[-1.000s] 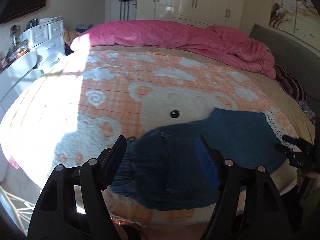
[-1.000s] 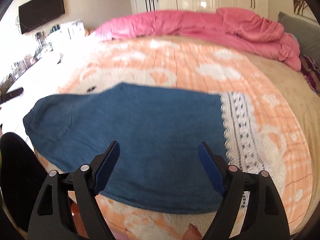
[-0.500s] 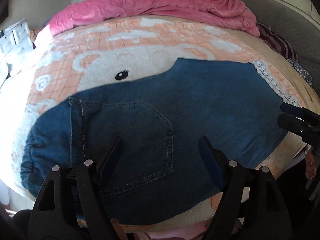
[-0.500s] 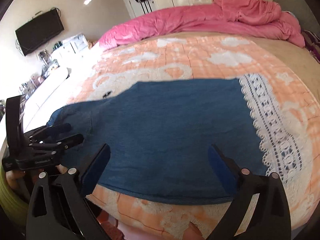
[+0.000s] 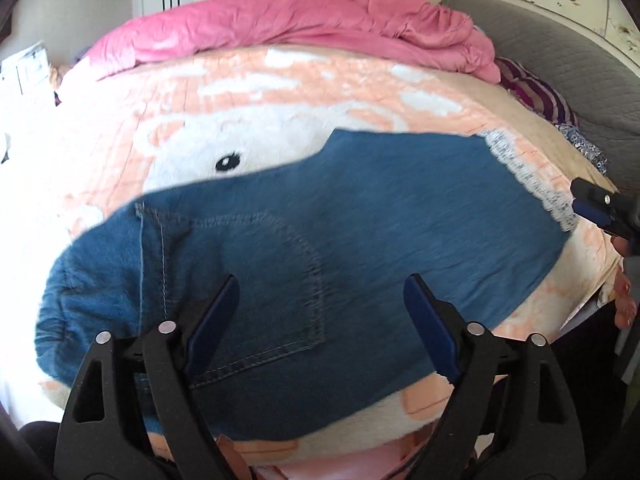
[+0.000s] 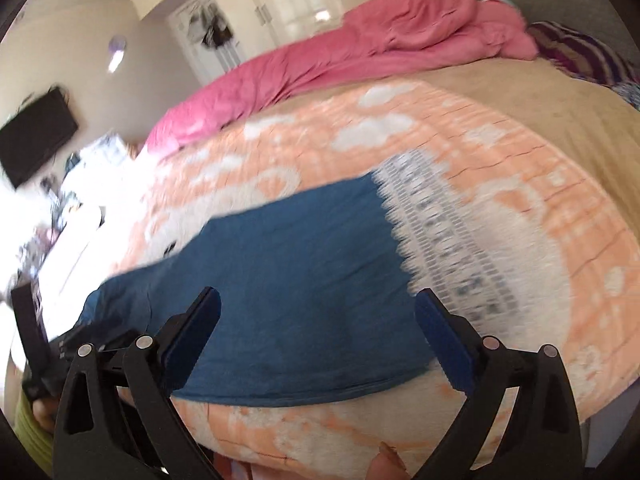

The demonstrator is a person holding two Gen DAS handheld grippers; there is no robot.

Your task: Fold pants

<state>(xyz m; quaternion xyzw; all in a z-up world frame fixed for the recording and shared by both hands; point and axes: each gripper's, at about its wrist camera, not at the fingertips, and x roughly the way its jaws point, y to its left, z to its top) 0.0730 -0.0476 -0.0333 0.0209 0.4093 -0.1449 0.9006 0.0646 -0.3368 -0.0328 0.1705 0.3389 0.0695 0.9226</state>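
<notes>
Blue denim pants (image 5: pixel 304 240) are laid flat near the front edge of a bed, on an orange blanket (image 5: pixel 168 128) printed with a white bear. A stitched back pocket (image 5: pixel 276 288) and a lace-trimmed hem (image 6: pixel 444 240) are shown. The left gripper (image 5: pixel 320 312) is held above the pocket, jaws opening, with no cloth pinched between them. The right gripper (image 6: pixel 318 328) is held over the leg, jaws spread wide, nothing pinched. No legible writing or brand label is seen. A pink duvet (image 5: pixel 304 28) is heaped behind.
</notes>
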